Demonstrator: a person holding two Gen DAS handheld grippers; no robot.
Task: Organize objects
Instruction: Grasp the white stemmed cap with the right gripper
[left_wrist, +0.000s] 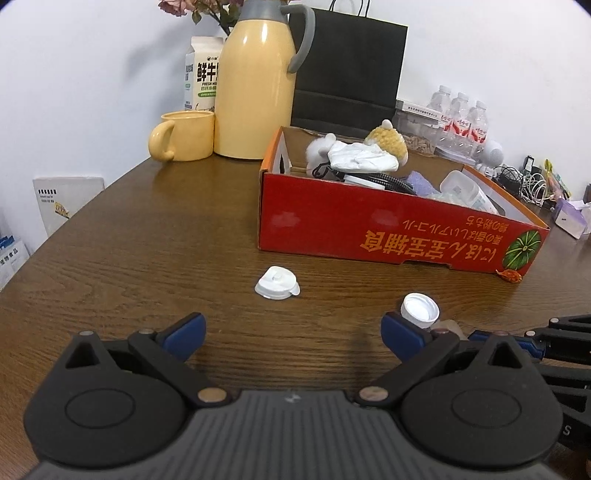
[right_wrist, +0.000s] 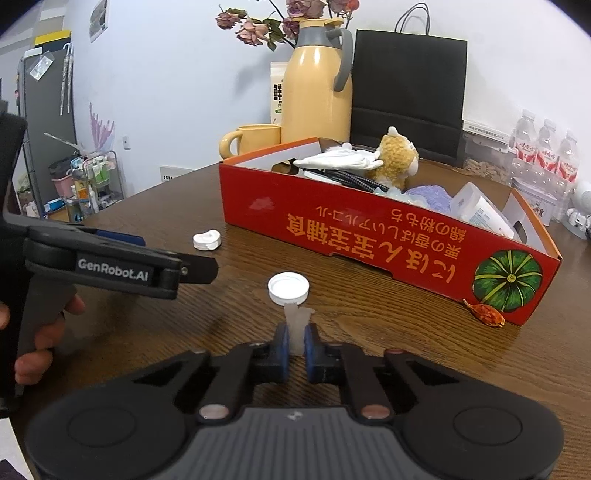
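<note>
My right gripper (right_wrist: 296, 341) is shut on the flat tail of a small translucent tube with a round white cap (right_wrist: 288, 287), held just above the brown wooden table (right_wrist: 147, 221). The cap also shows in the left wrist view (left_wrist: 420, 310), beside my right finger. My left gripper (left_wrist: 293, 334) is open and empty above the table. A white flip-top lid (left_wrist: 277, 283) lies on the table ahead of it, also in the right wrist view (right_wrist: 207, 239). The open red cardboard box (left_wrist: 388, 225) stands behind, holding a plush toy (left_wrist: 386, 142), white cloth, cable and bottle.
A yellow thermos jug (left_wrist: 255, 85), yellow mug (left_wrist: 183, 136) and milk carton (left_wrist: 201, 72) stand at the table's back left. A black paper bag (left_wrist: 349, 70) stands behind the box. Water bottles (left_wrist: 460, 116) and cables (left_wrist: 524, 182) sit at the right.
</note>
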